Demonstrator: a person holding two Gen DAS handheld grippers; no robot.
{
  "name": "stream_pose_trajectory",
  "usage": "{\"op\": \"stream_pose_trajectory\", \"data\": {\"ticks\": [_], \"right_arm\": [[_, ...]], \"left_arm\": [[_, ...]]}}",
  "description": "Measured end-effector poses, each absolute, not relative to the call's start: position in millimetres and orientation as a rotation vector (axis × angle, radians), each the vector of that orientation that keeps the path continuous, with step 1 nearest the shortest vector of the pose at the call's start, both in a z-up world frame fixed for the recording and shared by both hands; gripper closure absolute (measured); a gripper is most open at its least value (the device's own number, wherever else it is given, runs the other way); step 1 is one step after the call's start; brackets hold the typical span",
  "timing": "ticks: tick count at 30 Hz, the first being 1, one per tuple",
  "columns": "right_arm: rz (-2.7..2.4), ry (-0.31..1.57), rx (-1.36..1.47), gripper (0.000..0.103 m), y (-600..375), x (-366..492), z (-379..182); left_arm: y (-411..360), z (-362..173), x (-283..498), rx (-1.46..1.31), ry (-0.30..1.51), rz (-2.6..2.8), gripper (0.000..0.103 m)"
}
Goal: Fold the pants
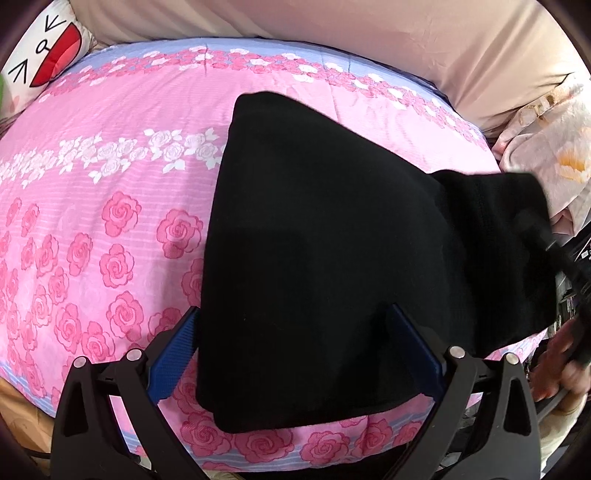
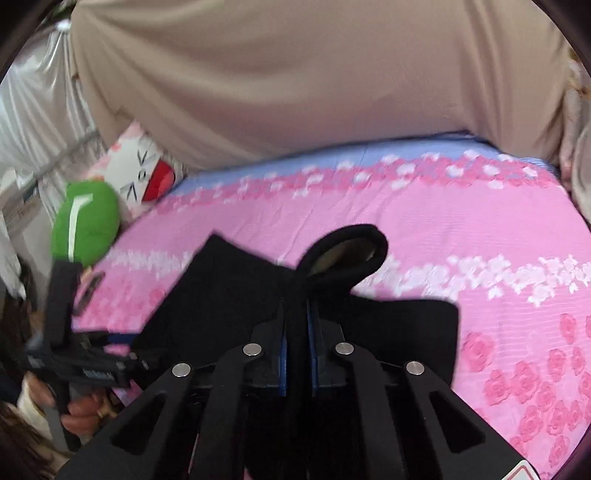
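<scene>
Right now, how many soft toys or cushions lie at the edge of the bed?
2: a white cushion with a cartoon face by the beige headboard, and a green plush beside it. Others may be hidden.

Two fisheye views are given, each looking forward and downward along the fingers of a handheld gripper toward a pink rose-patterned bedspread (image 1: 110,221), which fills most of both pictures at close range. The left wrist view is set steeply above the near edge of the bedspread, with the black pants (image 1: 332,258) directly beneath it and a beige cover (image 1: 332,33) seen beyond the far edge. The right wrist view is angled more shallowly across the same bedspread (image 2: 461,229); the pants (image 2: 221,295), the beige cover (image 2: 295,74) and a cartoon-face pillow (image 2: 144,181) by the far left corner (image 1: 44,55) are shared by both views.
</scene>
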State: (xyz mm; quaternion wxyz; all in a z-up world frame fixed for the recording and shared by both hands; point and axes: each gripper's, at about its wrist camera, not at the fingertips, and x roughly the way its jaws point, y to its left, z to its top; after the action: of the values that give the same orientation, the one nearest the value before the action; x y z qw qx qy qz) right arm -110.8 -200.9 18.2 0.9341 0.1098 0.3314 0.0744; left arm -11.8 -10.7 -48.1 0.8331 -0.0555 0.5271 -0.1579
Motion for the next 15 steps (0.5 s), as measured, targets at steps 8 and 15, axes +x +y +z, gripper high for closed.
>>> {"op": "stream_pose_trajectory", "data": {"ticks": [8, 15], "right_arm": [[-0.041, 0.887, 0.292, 0.085, -273, -112, -35], [-0.079, 0.666, 0.329, 0.030, -264, -173, 7]], "left_arm": [[-26, -48, -13, -0.072, 1.095, -0.363, 0.006], [1, -37, -6, -0.144, 1.056, -0.322, 0.006]]}}
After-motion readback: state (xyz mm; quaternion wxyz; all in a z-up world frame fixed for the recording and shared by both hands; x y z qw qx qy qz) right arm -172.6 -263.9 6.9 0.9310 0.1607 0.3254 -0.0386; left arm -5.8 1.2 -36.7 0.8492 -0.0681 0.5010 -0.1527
